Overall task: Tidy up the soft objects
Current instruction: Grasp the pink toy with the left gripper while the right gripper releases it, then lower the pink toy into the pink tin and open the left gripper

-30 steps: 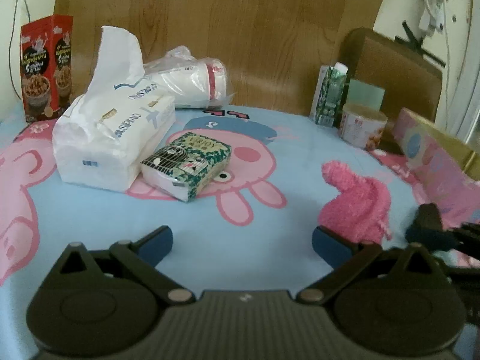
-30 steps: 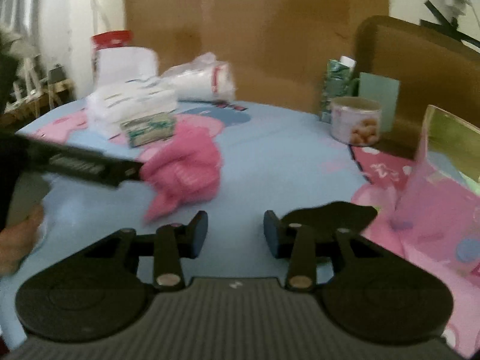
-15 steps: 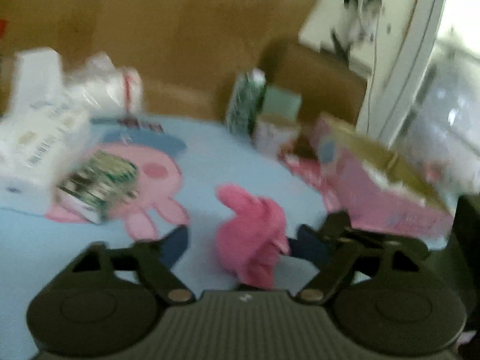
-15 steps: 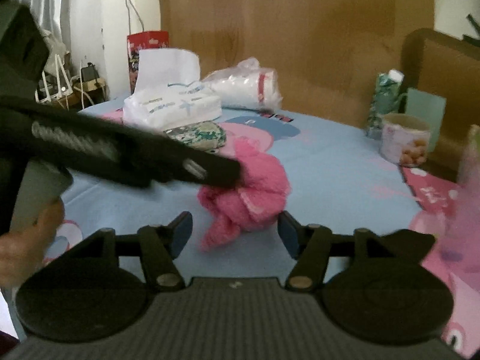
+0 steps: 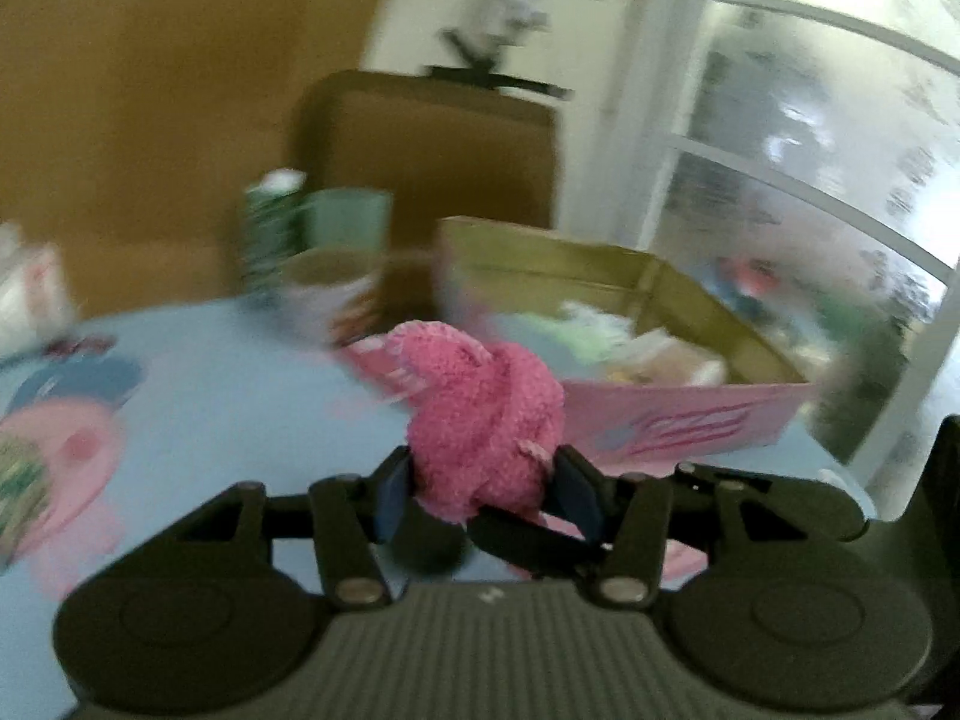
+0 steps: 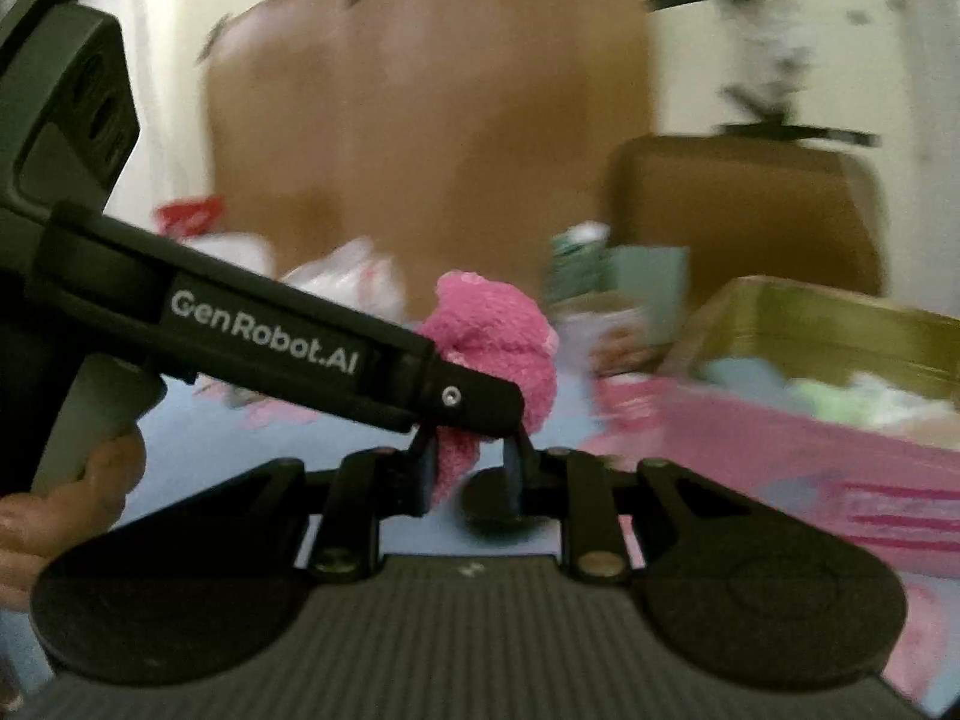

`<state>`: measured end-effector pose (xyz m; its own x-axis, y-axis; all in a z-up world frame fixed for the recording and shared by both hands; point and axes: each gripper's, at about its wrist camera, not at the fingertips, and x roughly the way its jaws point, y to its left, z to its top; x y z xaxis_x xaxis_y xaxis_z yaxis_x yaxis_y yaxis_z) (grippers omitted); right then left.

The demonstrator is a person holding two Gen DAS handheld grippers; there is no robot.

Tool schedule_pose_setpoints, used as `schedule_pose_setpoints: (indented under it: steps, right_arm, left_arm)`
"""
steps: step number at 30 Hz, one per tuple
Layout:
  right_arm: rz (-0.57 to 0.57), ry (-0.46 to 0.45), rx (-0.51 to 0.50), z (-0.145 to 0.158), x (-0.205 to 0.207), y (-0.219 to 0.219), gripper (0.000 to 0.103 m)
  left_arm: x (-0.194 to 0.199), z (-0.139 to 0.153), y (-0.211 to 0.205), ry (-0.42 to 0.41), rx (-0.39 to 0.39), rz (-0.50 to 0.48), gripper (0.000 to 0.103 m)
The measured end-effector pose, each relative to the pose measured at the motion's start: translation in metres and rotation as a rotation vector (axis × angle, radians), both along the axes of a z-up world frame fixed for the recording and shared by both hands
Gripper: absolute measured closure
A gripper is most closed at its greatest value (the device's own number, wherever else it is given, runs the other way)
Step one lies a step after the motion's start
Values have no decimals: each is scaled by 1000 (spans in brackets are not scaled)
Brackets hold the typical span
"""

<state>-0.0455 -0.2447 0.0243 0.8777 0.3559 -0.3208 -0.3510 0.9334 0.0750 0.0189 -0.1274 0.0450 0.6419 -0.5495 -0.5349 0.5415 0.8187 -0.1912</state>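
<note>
At far left of the right wrist view your hand (image 6: 66,492) gripped the handle of the left gripper (image 6: 474,420), whose black arm ran rightward across the frame to the pink fuzzy bundle (image 6: 498,330). You had the left gripper (image 5: 480,492) closing with the pink fuzzy bundle (image 5: 480,420) between its blue pads (image 5: 393,489), both pads pressed into its sides, the bulk of it standing up above the fingertips. The right gripper (image 6: 468,468) was closing too, jaws narrow, pinching the lower tail of the same bundle, just under the left gripper's tip. The bundle hung clear of the blue cartoon-print tablecloth (image 5: 228,372). Right of the bundle stood the open pink box (image 5: 678,420), soft items blurred inside; the bundle was near its left wall, outside it.
</note>
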Motion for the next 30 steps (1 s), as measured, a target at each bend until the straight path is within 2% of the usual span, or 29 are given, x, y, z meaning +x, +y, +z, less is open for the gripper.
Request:
schedule_pose_setpoints:
  steps: [6, 13, 16, 19, 20, 22, 24, 25, 26, 28, 30]
  right_arm:
    - [-188, -60, 55, 9, -5, -65, 77]
    - [-314, -66, 100, 3, 6, -118, 77]
    - [-339, -49, 109, -1, 23, -128, 77]
    - [-394, -48, 91, -2, 48, -133, 74]
    - [-436, -62, 70, -4, 58, -134, 66]
    - [-483, -75, 46, -7, 70, -137, 52]
    - [-495, -81, 69, -10, 73, -140, 51]
    - [-492, -89, 76, -11, 71, -140, 50]
    - [-487, -103, 83, -10, 68, -141, 44]
    - [-484, -127, 89, -10, 64, -141, 38]
    - [-470, -145, 82, -9, 61, -139, 38]
  left_arm:
    - [11, 17, -84, -74, 48, -145, 52]
    - [37, 14, -148, -72, 84, -222, 52]
    - [53, 9, -163, -70, 105, -211, 50]
    - [79, 3, -180, -73, 141, -164, 31]
    - [87, 2, -182, -73, 150, -138, 26]
    - [99, -1, -182, -53, 155, -91, 25]
    - [103, 0, -174, -40, 131, -74, 23]
    - [101, 1, -169, -54, 122, -68, 18]
    - [98, 1, -165, -72, 120, -60, 13]
    - [91, 3, -158, -98, 121, -43, 12]
    - [85, 6, -153, -107, 117, -35, 12]
